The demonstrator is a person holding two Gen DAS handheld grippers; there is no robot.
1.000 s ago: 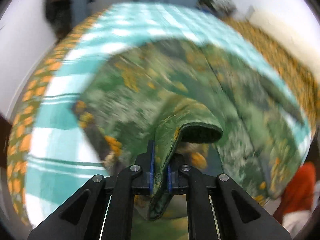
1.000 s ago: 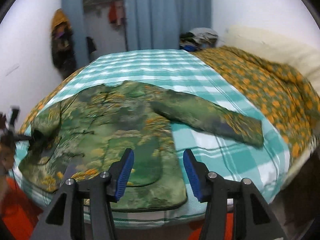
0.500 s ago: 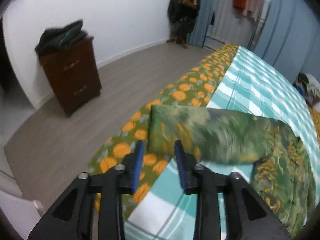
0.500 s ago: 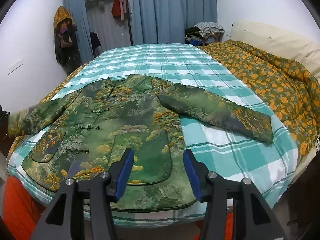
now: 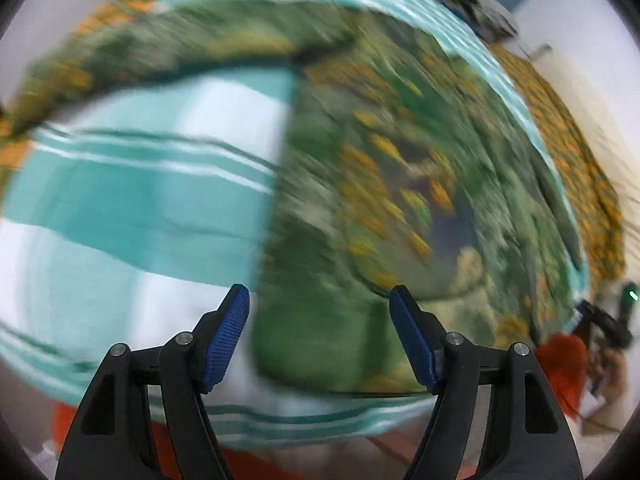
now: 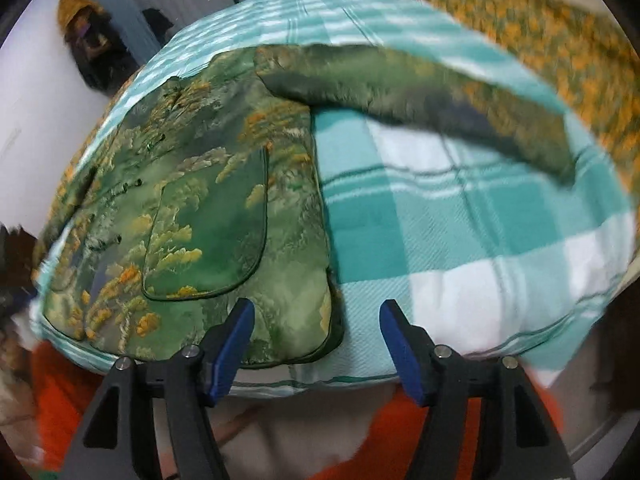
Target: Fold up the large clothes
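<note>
The left gripper has its jaws apart with nothing clamped between them; they have just been opening, and the blue pads touch no cloth. Below it, in a strongly blurred view, the lower left corner of the green jacket lies near the bed edge, with its left sleeve stretched out to the side. The right gripper is also released, its jaws have just been widening, and nothing is pressed between its pads. It hangs over the jacket's lower right corner, which lies flat close to the near edge of the bed. The jacket is spread front side up on the teal and white checked blanket, a patch pocket visible. Its right sleeve reaches out toward the orange flowered quilt. Something orange shows below the bed.
</note>
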